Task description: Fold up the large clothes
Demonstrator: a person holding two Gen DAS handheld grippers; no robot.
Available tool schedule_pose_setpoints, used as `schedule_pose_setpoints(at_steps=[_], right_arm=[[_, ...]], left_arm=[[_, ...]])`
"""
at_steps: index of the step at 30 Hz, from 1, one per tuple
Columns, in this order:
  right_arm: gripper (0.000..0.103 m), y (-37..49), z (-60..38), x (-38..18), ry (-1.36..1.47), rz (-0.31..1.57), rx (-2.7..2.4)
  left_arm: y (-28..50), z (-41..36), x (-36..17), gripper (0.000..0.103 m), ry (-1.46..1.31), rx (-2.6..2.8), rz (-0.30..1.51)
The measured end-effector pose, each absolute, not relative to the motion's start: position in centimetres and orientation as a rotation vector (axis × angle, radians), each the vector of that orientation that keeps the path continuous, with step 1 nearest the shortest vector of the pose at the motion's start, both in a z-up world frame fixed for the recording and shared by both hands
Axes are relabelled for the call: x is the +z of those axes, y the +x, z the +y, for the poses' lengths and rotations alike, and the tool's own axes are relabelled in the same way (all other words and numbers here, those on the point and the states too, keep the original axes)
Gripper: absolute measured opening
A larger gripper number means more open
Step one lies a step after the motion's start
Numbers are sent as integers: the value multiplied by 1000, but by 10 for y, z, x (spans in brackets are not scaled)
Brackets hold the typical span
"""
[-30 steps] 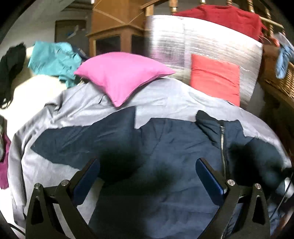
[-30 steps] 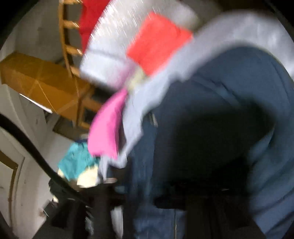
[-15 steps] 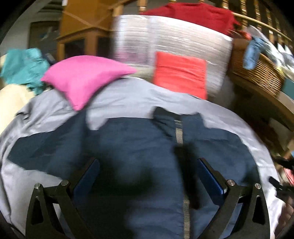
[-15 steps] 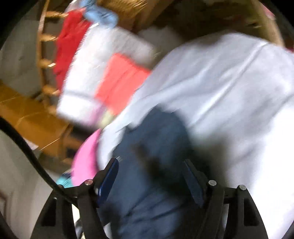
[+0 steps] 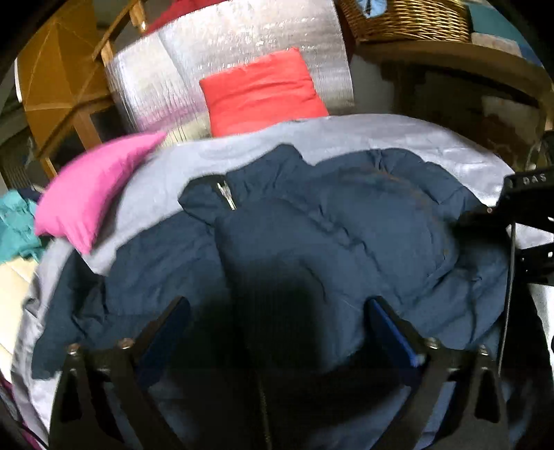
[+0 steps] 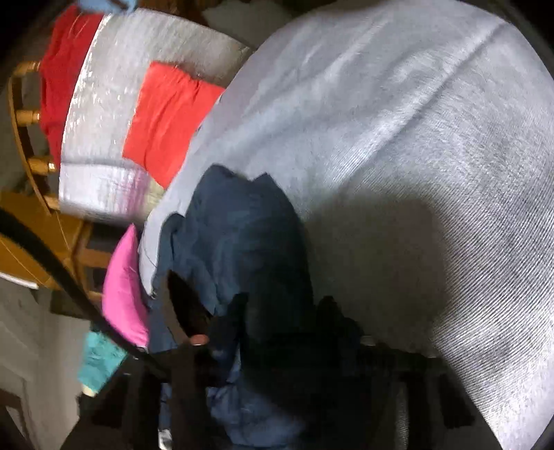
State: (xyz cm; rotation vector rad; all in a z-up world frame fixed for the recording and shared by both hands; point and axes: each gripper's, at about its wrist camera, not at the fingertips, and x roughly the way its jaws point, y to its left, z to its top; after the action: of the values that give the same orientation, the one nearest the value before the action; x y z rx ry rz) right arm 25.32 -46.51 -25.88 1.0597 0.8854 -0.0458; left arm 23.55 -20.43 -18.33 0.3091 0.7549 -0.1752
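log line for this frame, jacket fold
navy jacket bunched on grey sheet | left tool open, closing | right tool closing on jacket

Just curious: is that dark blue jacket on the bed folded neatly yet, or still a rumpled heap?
Rumpled: the jacket lies bunched and creased on the grey sheet, its zipper skewed and edges uneven.

Matt navy cloth jacket (image 5: pixel 311 235); woven wicker basket (image 5: pixel 405 17); shiny foil sheet (image 5: pixel 242 45).

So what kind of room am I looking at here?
Probably a lived-in bedroom: a bed under a grey sheet, a pink pillow and a red pillow at its head, and a wicker basket beside it.
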Motion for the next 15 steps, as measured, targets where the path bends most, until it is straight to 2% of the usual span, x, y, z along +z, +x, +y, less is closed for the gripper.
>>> schedule_pose_setpoints(at_steps=[1, 2, 4, 6, 9, 15], right_arm=[[36, 253, -464, -259, 1061, 884, -44], [35, 253, -462, -258, 1057, 885, -43], [35, 252, -460, -258, 1051, 890, -52], [35, 248, -461, -261, 1061, 896, -59], [35, 246, -461, -262, 1054, 903, -74], [36, 245, -457, -262, 1014, 898, -100]], left_arm=[[239, -199, -185, 61, 269, -209, 787], [241, -194, -185, 59, 246, -232, 813], [241, -187, -182, 43, 241, -228, 797], [243, -174, -178, 33, 216, -212, 803], [248, -144, -172, 26, 99, -243, 852], [248, -75, -168, 25, -39, -183, 918]])
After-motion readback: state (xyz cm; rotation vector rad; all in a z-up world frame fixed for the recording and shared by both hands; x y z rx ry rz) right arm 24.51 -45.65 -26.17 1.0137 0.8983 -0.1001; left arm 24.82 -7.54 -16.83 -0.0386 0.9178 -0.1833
